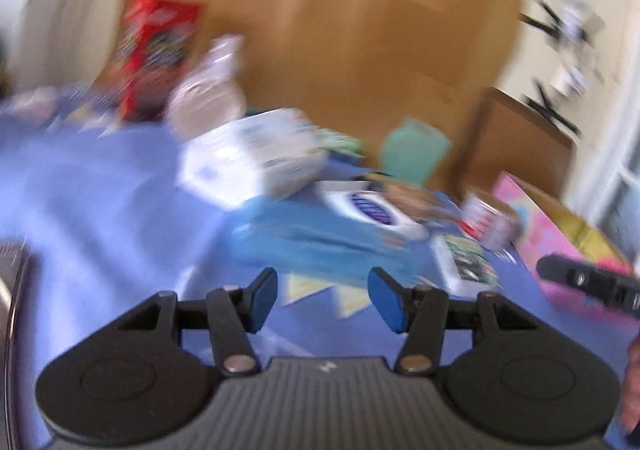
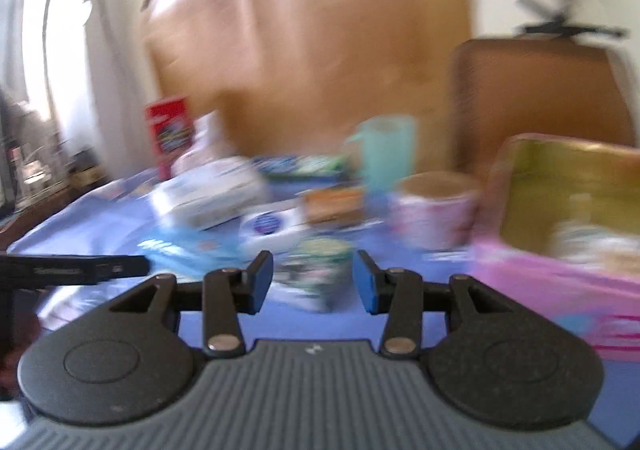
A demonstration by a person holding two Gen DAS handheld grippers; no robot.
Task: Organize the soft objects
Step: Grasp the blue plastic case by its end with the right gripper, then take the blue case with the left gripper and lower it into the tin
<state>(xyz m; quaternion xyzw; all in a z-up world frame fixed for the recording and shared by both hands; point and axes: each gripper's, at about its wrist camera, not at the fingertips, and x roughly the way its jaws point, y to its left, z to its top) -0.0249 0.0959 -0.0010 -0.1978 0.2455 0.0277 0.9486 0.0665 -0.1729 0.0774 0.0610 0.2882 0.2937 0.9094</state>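
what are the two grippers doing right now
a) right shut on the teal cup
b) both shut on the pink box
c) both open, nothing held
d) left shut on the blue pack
c: the left gripper and the right gripper each show their blue pads spread apart with nothing between them.

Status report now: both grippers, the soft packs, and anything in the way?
Left gripper open, empty. Right gripper open, empty. Blue soft pack ahead of left, untouched on the blue cloth. Pink box open at right; view blurred.

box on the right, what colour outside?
Pink box, yellowish inside; clearest in the right wrist view.
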